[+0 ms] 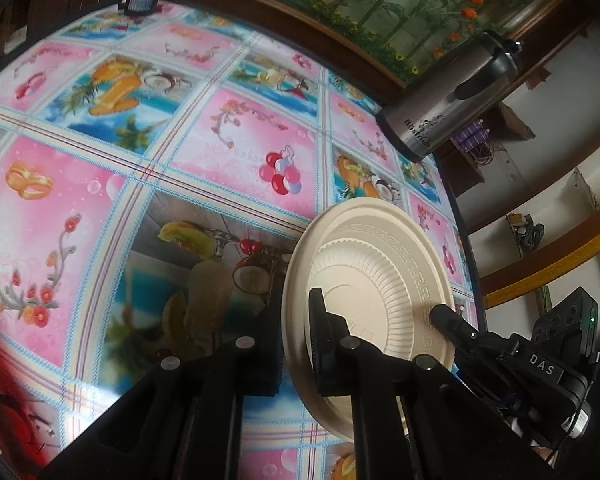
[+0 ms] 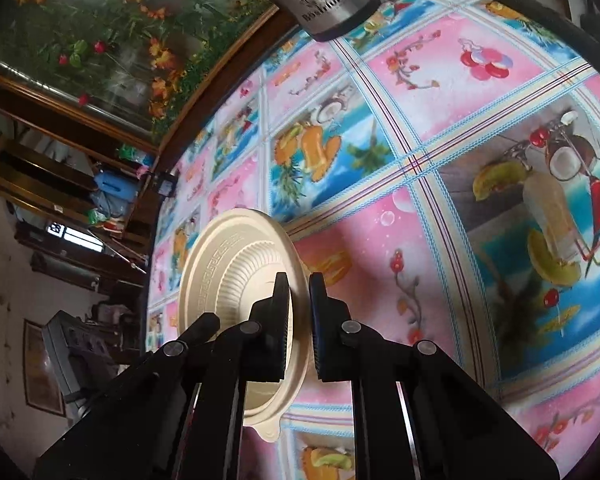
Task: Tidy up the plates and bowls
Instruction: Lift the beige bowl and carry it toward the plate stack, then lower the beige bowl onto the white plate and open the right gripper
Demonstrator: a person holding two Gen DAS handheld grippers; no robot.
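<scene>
A cream ribbed plate (image 1: 364, 264) is lifted on edge above the table with the colourful fruit-print cloth (image 1: 148, 168). My left gripper (image 1: 296, 300) is shut on its left rim, one finger on each face. In the same view my right gripper (image 1: 444, 314) comes in from the right and its fingers meet the plate's opposite rim. In the right wrist view the plate (image 2: 236, 256) stands tilted on edge, a small tab at its lower rim, and my right gripper (image 2: 299, 284) is shut on its right rim. The left gripper is hidden there.
A steel thermos jug (image 1: 452, 104) (image 2: 324, 0) stands near the table's far edge. A small dark object (image 1: 140, 0) (image 2: 166, 186) sits at another edge. Past the table are a framed flower picture (image 2: 112, 40), shelves and clutter. A red blur (image 1: 4, 360) fills the lower left.
</scene>
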